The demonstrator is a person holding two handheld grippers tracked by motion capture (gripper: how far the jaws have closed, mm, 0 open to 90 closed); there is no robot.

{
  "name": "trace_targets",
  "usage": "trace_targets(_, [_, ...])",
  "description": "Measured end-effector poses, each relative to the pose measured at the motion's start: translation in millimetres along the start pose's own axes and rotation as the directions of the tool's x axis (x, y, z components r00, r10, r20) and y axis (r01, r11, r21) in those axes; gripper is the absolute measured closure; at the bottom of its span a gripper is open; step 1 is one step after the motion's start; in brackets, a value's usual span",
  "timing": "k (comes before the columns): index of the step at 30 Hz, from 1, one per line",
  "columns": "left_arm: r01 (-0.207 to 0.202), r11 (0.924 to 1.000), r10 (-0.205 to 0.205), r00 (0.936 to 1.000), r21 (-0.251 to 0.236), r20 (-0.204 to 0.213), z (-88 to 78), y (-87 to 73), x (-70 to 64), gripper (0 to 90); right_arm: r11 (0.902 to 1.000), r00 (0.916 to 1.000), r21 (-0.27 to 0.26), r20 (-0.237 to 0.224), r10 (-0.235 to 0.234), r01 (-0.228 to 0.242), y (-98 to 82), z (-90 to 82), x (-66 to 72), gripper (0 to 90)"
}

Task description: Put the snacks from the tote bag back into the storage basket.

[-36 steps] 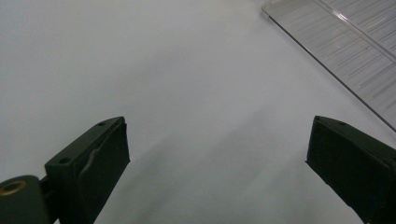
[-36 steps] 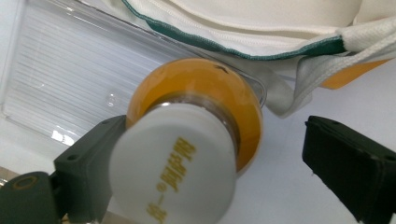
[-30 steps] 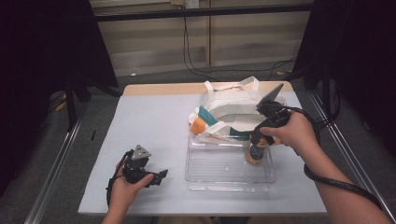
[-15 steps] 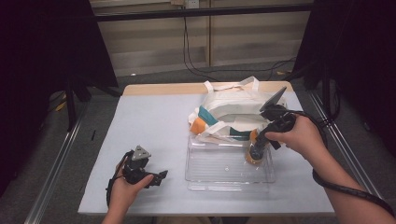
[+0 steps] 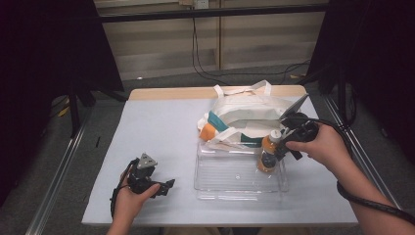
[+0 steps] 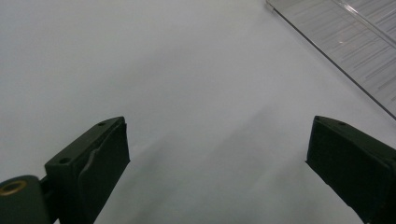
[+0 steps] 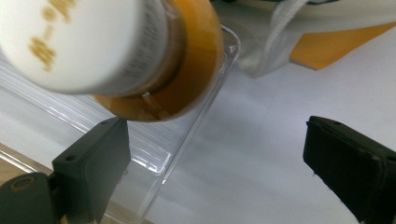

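— Where's the bottle?
— The orange bottle (image 5: 267,155) stands upright in the clear tray (image 5: 230,183), at its far right corner, just in front of the white bag (image 5: 249,110).
— And your tools?
— My right tool (image 7: 215,154) gapes wide beside the bottle, gripping nothing. My left tool (image 6: 217,154) rests wide open, empty, on the worktop (image 5: 161,127) left of the tray.

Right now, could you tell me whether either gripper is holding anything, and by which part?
Nothing is held. The right gripper is open beside the orange bottle standing in the clear tray; the left gripper is open over the table.
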State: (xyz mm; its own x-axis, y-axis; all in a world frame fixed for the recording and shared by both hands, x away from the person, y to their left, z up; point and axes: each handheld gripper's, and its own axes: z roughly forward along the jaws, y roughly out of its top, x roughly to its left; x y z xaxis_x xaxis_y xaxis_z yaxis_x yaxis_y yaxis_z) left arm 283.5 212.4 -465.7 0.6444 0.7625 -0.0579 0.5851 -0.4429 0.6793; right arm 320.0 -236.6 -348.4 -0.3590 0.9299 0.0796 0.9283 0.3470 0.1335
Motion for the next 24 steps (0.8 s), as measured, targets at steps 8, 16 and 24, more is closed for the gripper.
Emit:
trace_targets(8, [-0.004,1.0000,0.004,1.0000,0.004,-0.002,0.9,0.4,-0.9,5.4,0.9997,0.9998,-0.015,0.002,0.020,-0.020,-8.5,-1.7,-10.1,7.6])
trace_targets(16, [-0.009,1.0000,0.009,0.9999,0.001,-0.009,1.3,0.5,-1.3,5.5,0.9994,0.9994,-0.013,0.009,0.033,-0.033,-16.4,2.7,-17.8,7.6])
trace_targets(24, [-0.026,0.9995,0.026,0.9997,0.020,-0.002,0.4,0.5,-0.8,5.4,0.9985,0.9987,-0.024,0.009,0.050,-0.050,-23.1,6.1,-25.9,7.7])
